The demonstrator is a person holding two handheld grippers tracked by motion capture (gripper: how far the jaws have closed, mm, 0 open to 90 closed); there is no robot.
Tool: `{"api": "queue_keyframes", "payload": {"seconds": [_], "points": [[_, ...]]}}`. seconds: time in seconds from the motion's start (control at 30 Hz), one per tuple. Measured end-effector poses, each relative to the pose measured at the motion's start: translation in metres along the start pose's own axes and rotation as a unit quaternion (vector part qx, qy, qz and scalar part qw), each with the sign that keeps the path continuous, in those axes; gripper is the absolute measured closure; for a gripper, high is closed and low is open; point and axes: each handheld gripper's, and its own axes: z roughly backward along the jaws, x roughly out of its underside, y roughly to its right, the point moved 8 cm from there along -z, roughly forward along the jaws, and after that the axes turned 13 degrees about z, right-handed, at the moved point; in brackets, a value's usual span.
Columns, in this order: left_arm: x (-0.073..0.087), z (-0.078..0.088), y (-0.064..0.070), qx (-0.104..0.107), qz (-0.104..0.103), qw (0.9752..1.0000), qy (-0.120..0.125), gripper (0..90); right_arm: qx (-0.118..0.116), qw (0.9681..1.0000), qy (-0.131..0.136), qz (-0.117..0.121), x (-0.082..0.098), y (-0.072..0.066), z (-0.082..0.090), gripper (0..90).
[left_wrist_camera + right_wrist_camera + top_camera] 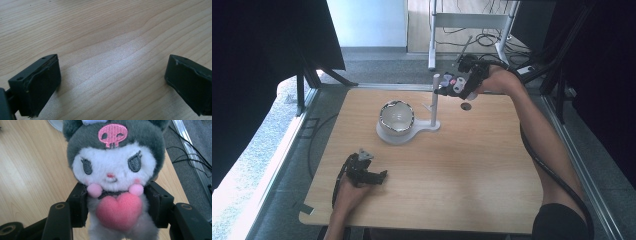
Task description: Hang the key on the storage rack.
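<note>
Tongs on the right (445,90) are seen from the high view at the far edge of the tabletop (472,165), raised beside the top of a white post (435,97) that stands on a white stand (404,134). A small plush toy (453,83) is clamped in them, held clear of the wood. A pale bowl (396,117) is set on the round base of that stand; its inside appears bare, though glare leaves this uncertain. A small dark round mark (466,106) is visible on the wood just under the raised hand. The left tongs (379,176) are rested low on the near left of the tabletop, well apart from the stand.

From the left gripper view, the left tongs (112,77) are shown spread wide, with nothing but bare wood grain between the two black pads.

From the right gripper view, the plush toy (113,167) is shown upright and facing the camera: a grey hood with a pink skull patch, a white face, and a pink heart at the chest. The right tongs (117,207) are pressed in on its body from both sides, just below the two pink pom-poms.

The pick-up is judged done, since the toy is lifted and firmly gripped. What is left is judged to be the placing, with the bowl or the post as the likely destination; which of the two cannot be told.
</note>
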Motion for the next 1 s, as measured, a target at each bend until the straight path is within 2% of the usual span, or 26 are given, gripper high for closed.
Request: {"api": "queue_keyframes", "payload": {"seconds": [0.2,0.6,0.83,1.0], "points": [[0.000,0.000,0.000,0.000,0.000,1.0000,0.000,0.3,-0.007,1.0000,-0.001,0.006,0.000,-0.004,0.005,43.2],[0.000,0.000,0.000,0.000,0.000,1.0000,0.000,0.3,0.005,0.9999,-0.001,-0.016,0.018,0.002,0.014,43.3],[0.000,0.000,0.000,0.000,0.000,1.0000,0.000,0.4,0.004,0.9998,0.000,-0.019,0.018,0.007,0.009,43.2],[0.000,0.000,0.000,0.000,0.000,1.0000,0.000,0.3,0.000,0.9999,0.002,-0.017,0.010,0.009,0.001,43.2]]}}
